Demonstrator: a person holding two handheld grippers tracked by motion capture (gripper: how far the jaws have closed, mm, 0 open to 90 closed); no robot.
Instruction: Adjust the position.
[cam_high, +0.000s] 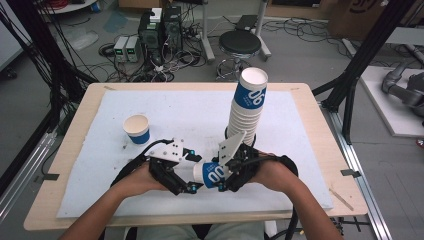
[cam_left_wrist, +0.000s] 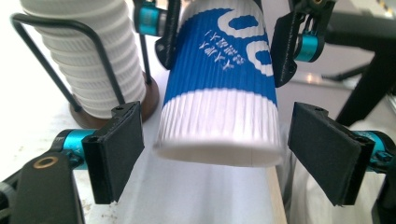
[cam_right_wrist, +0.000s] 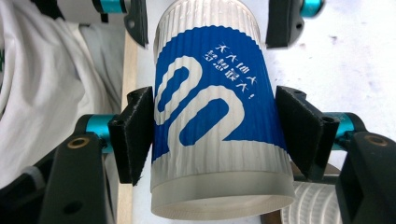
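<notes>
While my right gripper (cam_right_wrist: 215, 135) clamps the blue-white cup (cam_right_wrist: 217, 121) sideways over the table's near edge, my left gripper (cam_left_wrist: 217, 147) sits open around its end, pads not touching.

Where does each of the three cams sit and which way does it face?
High view: above the person's side, facing forward and down on the wooden table; both forearms enter from below.
Left gripper view: rides the left gripper, its pads standing off the ribbed blue-and-white paper cup; wire-framed cup stack behind.
Right gripper view: rides the right gripper, whose pads press that cup's sides; a white garment at left.
Shared: both gripper views show the same cup and the opposite gripper's jaws beyond it.
</notes>
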